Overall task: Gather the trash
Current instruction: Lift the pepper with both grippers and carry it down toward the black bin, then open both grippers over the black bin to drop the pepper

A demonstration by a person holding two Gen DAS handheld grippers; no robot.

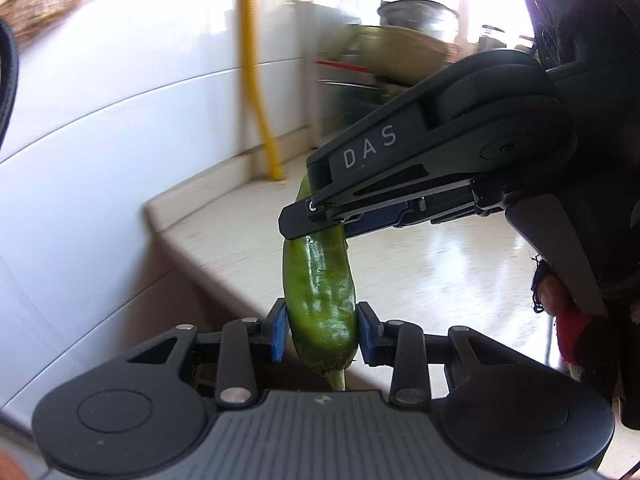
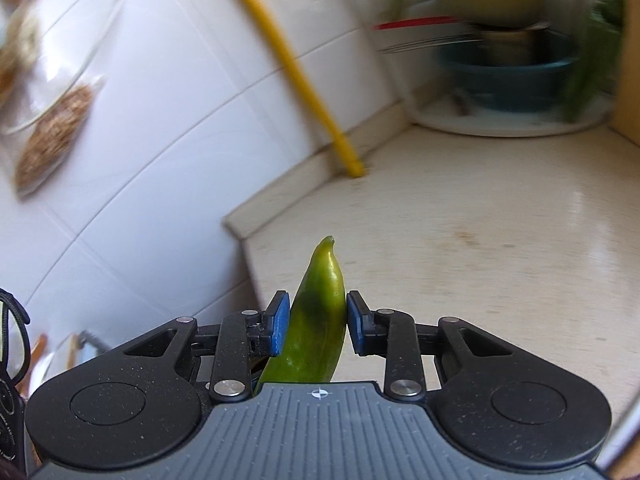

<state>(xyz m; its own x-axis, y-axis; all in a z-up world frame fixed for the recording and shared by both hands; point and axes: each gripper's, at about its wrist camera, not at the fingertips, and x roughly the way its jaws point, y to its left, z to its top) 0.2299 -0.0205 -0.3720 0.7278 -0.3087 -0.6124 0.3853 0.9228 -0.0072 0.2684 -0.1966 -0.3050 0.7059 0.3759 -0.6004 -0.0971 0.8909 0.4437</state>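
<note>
Above the pale counter (image 2: 480,248): one green pepper (image 1: 320,300), long axis running away from my left gripper (image 1: 322,330), which clamps its stem end. My right gripper (image 2: 314,324) clasps the tip end; neither hand is nearer. No bin in view; background shelf clutter too blurred to identify.

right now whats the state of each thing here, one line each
green pepper: whole, lifted off the counter, clamped at both ends
left claw: shut on the pepper's stem end
right claw: shut on the pepper's tip end
counter: bare and lightly stained
yellow pipe: fixed, running down the tiled wall to the counter
</note>
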